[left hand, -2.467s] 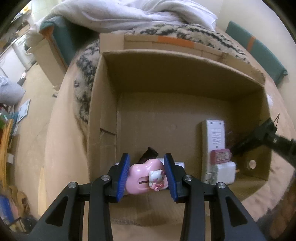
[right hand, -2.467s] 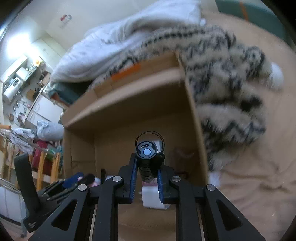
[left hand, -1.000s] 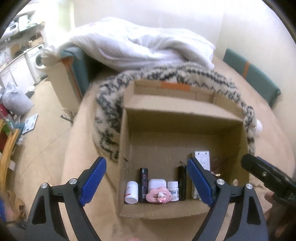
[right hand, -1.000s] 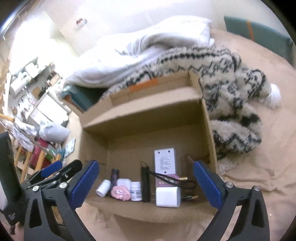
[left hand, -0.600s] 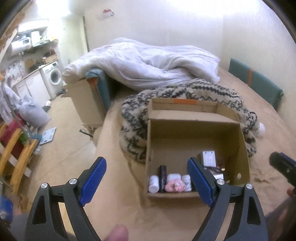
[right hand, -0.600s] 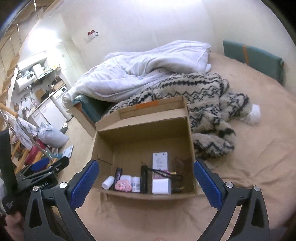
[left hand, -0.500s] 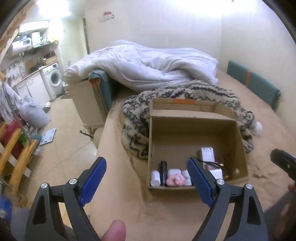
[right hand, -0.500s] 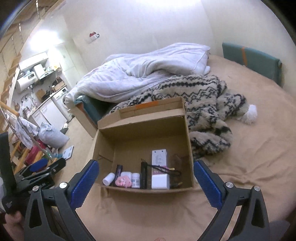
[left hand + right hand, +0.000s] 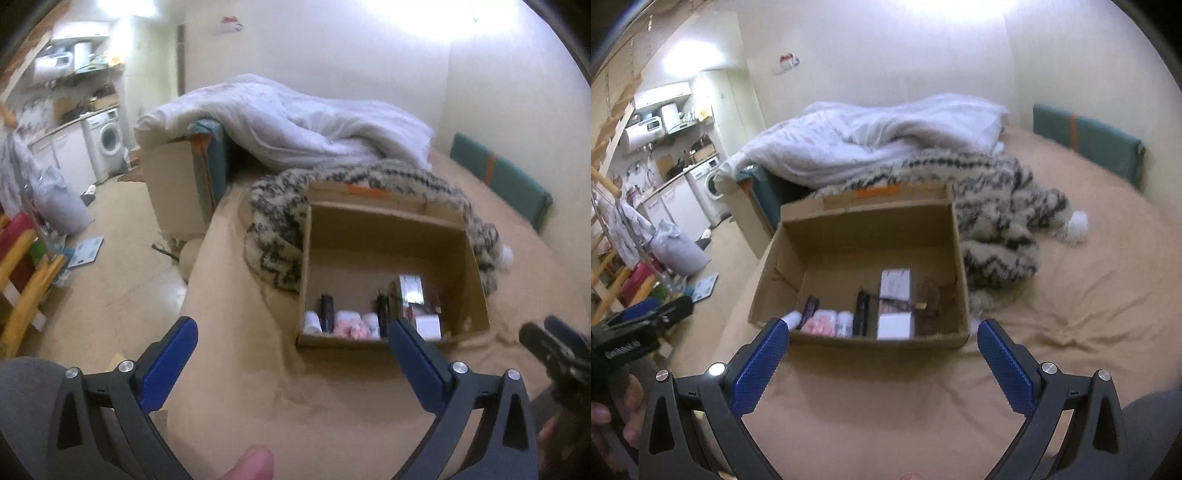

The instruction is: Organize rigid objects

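An open cardboard box sits on the tan bed sheet. Along its near wall lie a white bottle, a dark tube, a pink Hello Kitty toy, a small white jar, a black flashlight, a white remote and a white charger block. My left gripper is open and empty, well back from the box. My right gripper is open and empty, also held back in front of the box.
A black-and-white knit blanket wraps behind and right of the box. A white duvet lies beyond it. A green cushion lines the right wall. The bed's left edge drops to a floor with a washing machine and clutter.
Both grippers let go of the pink toy and the flashlight inside the box, opened wide, and have pulled back and up; the box now looks smaller and farther away.
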`<state>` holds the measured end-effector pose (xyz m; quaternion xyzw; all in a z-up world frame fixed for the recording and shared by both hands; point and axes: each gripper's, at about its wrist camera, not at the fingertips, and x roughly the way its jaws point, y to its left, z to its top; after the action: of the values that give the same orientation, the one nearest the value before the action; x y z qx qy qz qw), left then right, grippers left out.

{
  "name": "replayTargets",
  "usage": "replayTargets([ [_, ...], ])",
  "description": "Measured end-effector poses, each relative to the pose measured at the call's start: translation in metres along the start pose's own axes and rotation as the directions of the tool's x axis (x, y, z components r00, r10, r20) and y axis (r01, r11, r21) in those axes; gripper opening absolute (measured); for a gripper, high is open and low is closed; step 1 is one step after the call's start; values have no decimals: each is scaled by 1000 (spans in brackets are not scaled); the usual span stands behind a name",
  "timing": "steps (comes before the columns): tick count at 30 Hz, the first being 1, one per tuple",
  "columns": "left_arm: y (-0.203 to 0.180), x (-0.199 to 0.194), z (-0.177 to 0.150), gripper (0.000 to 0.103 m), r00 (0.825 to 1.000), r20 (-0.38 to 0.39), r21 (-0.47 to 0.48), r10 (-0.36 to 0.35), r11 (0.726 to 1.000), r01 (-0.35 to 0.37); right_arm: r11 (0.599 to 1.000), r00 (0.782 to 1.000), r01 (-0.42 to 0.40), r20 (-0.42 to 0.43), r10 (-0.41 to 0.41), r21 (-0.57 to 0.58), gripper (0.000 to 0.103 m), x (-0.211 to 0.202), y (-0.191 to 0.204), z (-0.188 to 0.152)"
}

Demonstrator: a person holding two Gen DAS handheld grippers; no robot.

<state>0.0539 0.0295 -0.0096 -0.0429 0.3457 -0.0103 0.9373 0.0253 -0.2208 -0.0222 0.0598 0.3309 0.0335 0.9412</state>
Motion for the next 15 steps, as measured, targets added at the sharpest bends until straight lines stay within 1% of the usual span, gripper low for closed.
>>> replayTargets([
  [2,5,2,1,103,1000,-11,-26,25,999,-25,1000,1000,-6,-9,6,11,103,1,-2,-1],
  [4,8,2,1,103,1000,-15,-35,19,999,-19,1000,1000,7,-13,-7,4,103,1,-2,-2],
  [15,-5,-3,-1,103,1000,-4,41,3,999,-3,1000,1000,19,-15,-19,4,103,3,-1,-2],
])
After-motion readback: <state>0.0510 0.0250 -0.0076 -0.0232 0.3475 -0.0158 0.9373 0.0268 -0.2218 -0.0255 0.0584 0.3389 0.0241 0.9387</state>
